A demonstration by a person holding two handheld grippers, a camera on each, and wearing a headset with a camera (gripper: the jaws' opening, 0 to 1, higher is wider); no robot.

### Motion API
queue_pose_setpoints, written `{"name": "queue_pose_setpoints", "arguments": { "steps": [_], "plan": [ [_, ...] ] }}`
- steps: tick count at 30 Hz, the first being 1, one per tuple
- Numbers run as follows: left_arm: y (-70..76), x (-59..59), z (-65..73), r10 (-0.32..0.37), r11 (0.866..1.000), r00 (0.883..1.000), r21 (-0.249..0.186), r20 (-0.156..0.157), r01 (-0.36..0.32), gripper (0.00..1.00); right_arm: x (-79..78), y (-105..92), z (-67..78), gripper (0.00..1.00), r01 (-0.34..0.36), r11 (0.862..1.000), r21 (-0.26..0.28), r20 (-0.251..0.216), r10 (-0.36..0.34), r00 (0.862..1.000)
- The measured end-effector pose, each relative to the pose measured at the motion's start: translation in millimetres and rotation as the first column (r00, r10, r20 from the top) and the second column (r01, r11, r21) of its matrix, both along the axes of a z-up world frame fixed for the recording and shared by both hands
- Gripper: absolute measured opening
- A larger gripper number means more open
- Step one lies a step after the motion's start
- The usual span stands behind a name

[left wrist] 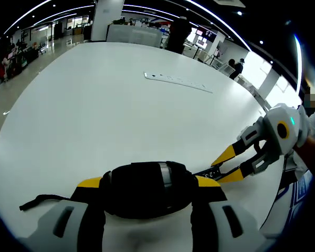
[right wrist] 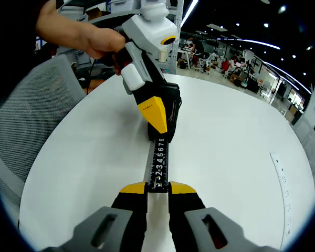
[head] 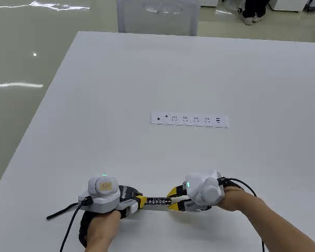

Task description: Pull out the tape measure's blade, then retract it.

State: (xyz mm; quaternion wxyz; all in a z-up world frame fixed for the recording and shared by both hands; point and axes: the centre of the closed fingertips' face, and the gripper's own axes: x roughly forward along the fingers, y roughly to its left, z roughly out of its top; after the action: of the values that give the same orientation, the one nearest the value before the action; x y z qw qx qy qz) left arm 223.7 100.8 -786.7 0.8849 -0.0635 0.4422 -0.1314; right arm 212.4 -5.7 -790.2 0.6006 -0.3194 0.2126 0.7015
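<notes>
**Short pull, both ends held**

On the white tabletop (head: pixel 147 79), well nearer the person than the power strip (head: pixel 189 119), the left tool (left wrist: pixel 148 182) is clenched around the black tape measure (left wrist: pixel 147 197). Just beside it, the right tool (right wrist: pixel 158 187) pinches the blade (right wrist: pixel 159 160), leaving a short numbered stretch between them.

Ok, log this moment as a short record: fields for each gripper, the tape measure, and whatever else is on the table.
left gripper: shut on the tape measure case
right gripper: shut on the end of the blade
blade state: out a short way, spanning the gap between the two grippers, numerals 2 to 8 readable
power strip: white, lying flat, beyond the grippers and apart from them
table: white
stage: blade partly pulled out, not yet retracted
</notes>
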Motion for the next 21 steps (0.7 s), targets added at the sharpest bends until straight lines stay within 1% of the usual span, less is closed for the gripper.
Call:
{"name": "queue_pose_setpoints", "arguments": {
  "steps": [4,10,21],
  "plan": [
    [0.1,0.6,-1.2,-0.003,1.0,1.0,-0.001,-0.001,0.003,0.62,-0.1,1.5,-0.8,0.14,-0.002,1.0,0.002,-0.001,0.002,1.0],
    [-2.0,-2.6,1.1,-0.006,1.0,1.0,0.0,0.0,0.006,0.62,-0.3,5.1,-1.6,0.14,-0.005,1.0,0.002,0.0,0.005,1.0],
    [-1.9,-2.5,2.9,-0.01,1.0,1.0,-0.002,-0.001,0.01,0.62,-0.4,11.5,-2.1,0.14,-0.009,1.0,0.006,0.0,0.009,1.0]
  ]
}}
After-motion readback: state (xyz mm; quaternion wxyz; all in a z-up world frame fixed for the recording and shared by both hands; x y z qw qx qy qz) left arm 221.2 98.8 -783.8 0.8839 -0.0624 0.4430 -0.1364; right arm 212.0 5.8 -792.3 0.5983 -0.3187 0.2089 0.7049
